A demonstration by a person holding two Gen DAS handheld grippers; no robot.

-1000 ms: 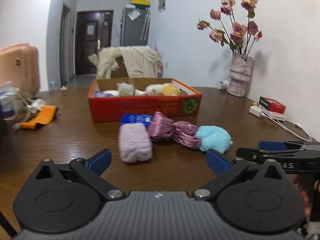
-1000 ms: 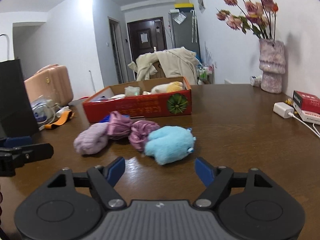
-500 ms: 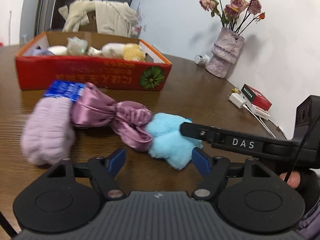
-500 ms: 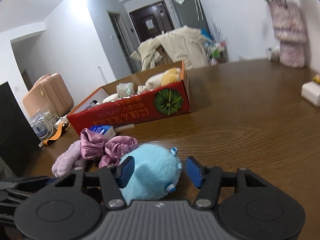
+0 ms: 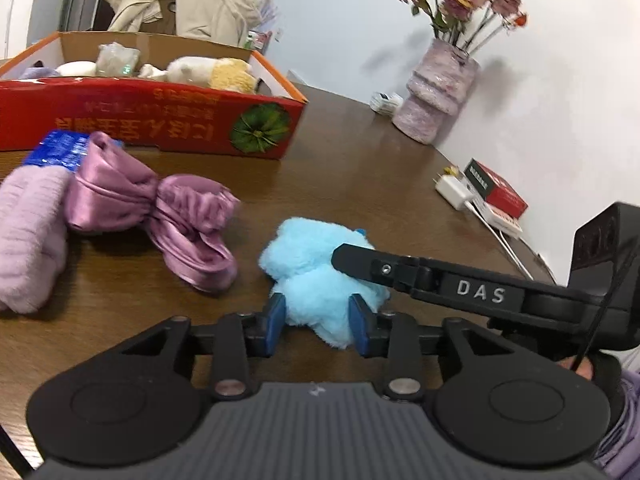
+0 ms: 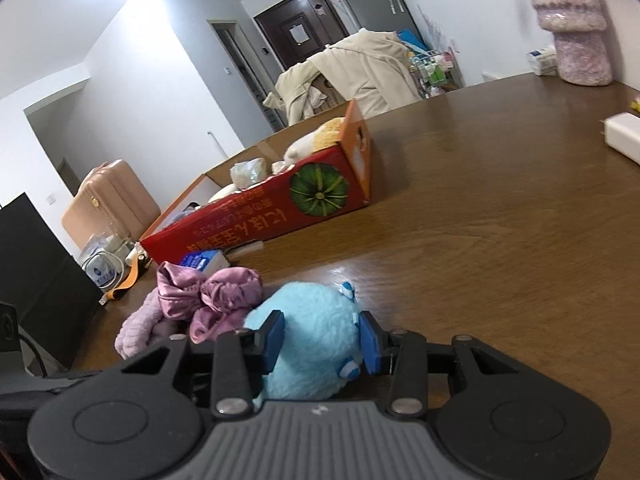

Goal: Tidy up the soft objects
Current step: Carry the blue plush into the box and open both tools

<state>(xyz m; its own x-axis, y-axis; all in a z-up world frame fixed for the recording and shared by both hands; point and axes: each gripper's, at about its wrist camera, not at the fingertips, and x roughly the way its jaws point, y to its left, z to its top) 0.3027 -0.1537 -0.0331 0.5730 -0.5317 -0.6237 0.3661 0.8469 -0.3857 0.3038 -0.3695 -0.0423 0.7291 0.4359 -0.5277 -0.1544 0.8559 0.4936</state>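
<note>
A light blue plush toy [image 5: 308, 264] lies on the brown table. My left gripper [image 5: 318, 322] is shut on its near end. My right gripper [image 6: 320, 340] is shut on the same blue plush toy [image 6: 308, 332] from the right; its finger crosses the toy in the left wrist view [image 5: 400, 268]. A purple satin scrunchie [image 5: 160, 204] and a lilac fuzzy roll [image 5: 28, 232] lie left of the toy. A red cardboard box [image 5: 152, 120] behind them holds several soft toys; it also shows in the right wrist view [image 6: 280, 212].
A pink vase [image 5: 436, 92] with dried roses stands by the wall. A red packet [image 5: 496, 188] and white charger [image 5: 452, 192] lie at the right edge. A blue packet [image 5: 60, 148] lies by the box. A pink suitcase [image 6: 112, 200] stands beyond the table.
Both grippers moved in onto the blue plush toy and closed on it; their jaws were wide open a second ago. The toy has shifted slightly away from the scrunchie.
</note>
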